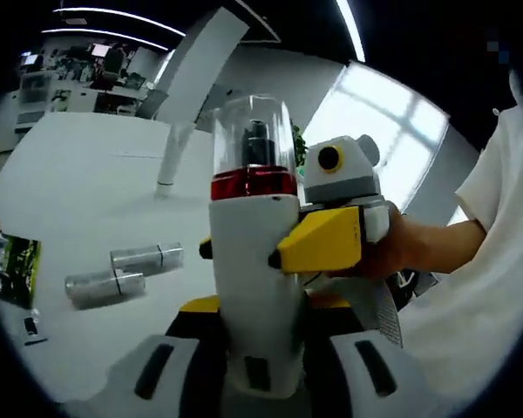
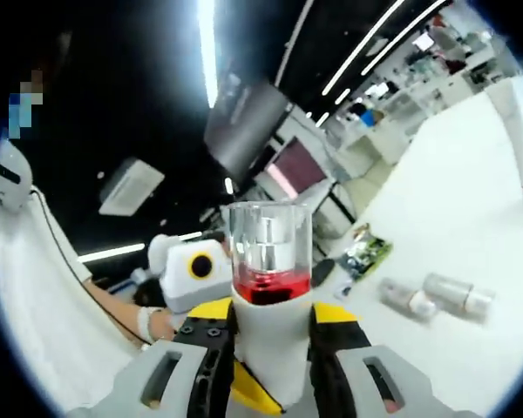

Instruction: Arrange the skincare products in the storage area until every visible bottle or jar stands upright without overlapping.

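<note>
In the left gripper view, the left gripper (image 1: 261,366) is clamping the base of a white pump bottle (image 1: 254,279) with a red band and clear cap, standing at centre. The right gripper (image 1: 327,239), coming in from three o'clock, is pinching the same bottle at mid-body. Two silvery tubes (image 1: 122,272) are lying on the white table (image 1: 87,174) toward nine o'clock, beside a green packet (image 1: 13,261).

In the right gripper view, the bottle (image 2: 268,296) is sitting between the jaws.

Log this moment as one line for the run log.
white bottle upright, clear cap | left gripper and right gripper both shut on it | two silver tubes lying on table
</note>
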### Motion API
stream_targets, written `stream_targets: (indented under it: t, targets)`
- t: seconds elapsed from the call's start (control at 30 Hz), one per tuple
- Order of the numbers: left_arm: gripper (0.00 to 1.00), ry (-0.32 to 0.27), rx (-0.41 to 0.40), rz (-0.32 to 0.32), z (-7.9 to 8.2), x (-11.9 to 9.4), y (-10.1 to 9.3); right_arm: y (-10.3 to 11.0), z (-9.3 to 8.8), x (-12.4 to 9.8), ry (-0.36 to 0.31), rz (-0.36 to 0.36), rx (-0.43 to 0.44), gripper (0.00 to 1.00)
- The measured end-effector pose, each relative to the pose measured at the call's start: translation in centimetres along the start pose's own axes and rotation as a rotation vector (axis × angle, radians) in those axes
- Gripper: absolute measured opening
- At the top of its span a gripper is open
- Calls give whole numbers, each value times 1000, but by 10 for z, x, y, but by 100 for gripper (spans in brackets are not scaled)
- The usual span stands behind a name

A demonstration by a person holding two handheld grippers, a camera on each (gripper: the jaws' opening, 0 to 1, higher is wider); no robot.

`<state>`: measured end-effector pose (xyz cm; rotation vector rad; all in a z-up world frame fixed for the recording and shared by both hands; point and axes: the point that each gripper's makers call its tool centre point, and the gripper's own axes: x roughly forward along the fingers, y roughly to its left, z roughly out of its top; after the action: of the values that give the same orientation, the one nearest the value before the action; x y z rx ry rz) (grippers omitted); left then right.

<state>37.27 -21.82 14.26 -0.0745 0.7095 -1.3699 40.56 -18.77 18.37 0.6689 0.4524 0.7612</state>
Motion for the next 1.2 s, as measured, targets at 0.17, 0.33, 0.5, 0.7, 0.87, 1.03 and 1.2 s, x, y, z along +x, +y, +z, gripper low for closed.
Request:
stream_targets:
  t: [0.17,0.33,0.5,0.7,0.87,1.03,1.2]
  targets:
    - [29,27,60,107,-4,0,16,-7,-3,7,35,-97,-11,34]
    - [29,36,83,137,-5,-1,20,-11,-4,10,26,-114,9,34]
    - [29,9,106,141,0,-3,18,-10,-1,9,24,-105,22,34]
    - [29,1,113,137,1,1,16,-10,0,5,49,-133,-68,28]
    - [30,2,155,156,0,3,17,-9,0,4,61,-139,-130,27]
    - [30,-25,205,154,5,4,14,-8,4,-2,61,-126,-165,27]
    - [30,-24,232,166,6,7,13,-7,5,-2,93,-107,-220,27]
